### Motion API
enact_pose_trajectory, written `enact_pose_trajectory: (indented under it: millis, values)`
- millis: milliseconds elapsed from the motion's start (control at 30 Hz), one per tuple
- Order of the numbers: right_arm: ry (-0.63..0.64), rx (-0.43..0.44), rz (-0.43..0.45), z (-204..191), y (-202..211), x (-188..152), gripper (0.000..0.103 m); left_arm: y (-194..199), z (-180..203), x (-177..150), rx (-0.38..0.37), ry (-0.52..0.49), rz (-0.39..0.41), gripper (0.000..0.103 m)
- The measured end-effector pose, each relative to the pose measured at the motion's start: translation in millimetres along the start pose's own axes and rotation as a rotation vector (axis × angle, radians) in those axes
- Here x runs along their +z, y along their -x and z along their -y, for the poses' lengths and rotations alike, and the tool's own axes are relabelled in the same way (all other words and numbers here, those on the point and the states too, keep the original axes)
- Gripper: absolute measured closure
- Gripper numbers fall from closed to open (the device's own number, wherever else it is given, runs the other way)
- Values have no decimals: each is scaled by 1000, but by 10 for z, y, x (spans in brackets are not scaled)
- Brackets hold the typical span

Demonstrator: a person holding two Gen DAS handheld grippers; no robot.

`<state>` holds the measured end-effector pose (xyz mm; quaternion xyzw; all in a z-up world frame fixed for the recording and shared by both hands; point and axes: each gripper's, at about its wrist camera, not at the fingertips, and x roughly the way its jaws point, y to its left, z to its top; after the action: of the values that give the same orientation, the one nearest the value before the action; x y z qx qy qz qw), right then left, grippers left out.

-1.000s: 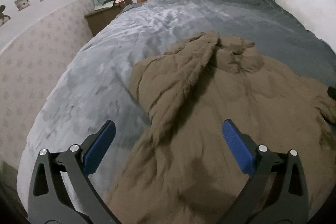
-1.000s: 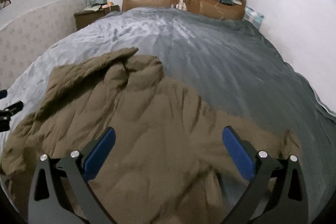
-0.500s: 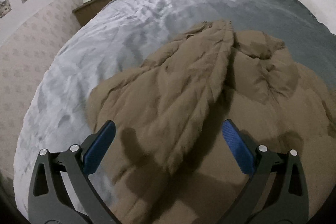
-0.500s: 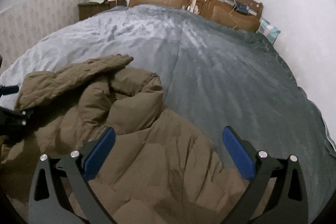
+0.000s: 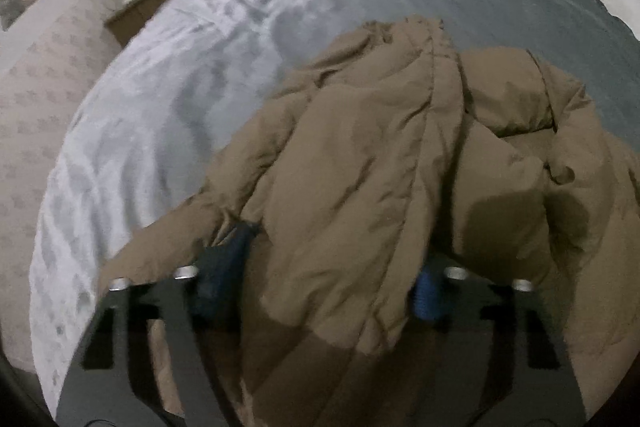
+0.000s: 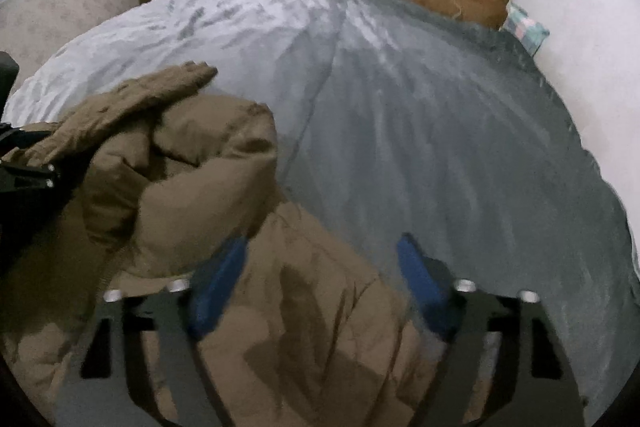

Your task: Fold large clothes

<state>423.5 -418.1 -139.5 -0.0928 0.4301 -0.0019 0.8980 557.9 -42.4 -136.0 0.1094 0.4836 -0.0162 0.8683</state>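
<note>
- Left gripper [image 5: 332,267] spread wide, jaws straddling a raised ridge of the brown coat [image 5: 380,167]; nothing pinched
- Right gripper [image 6: 320,267] equally wide, over the coat's edge
- Coat lies crumpled on the grey bedspread [image 6: 400,87]

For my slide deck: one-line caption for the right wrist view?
Open right gripper over a brown puffer jacket on a grey-blanketed bed.
</note>
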Motion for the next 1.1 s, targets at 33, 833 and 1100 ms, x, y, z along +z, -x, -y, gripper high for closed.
enact_pose_trajectory:
  millis: [33, 833, 1100]
  values:
    - [-5, 7, -18, 24, -53, -27, 51, -32, -11, 31, -12, 8, -1, 49]
    - [-195, 54, -31, 716, 434, -591, 45, 497, 794, -803, -320, -256, 40, 80]
    - [-136, 150, -9, 323, 335, -239, 34, 915, 708, -950, -215, -197, 106, 28]
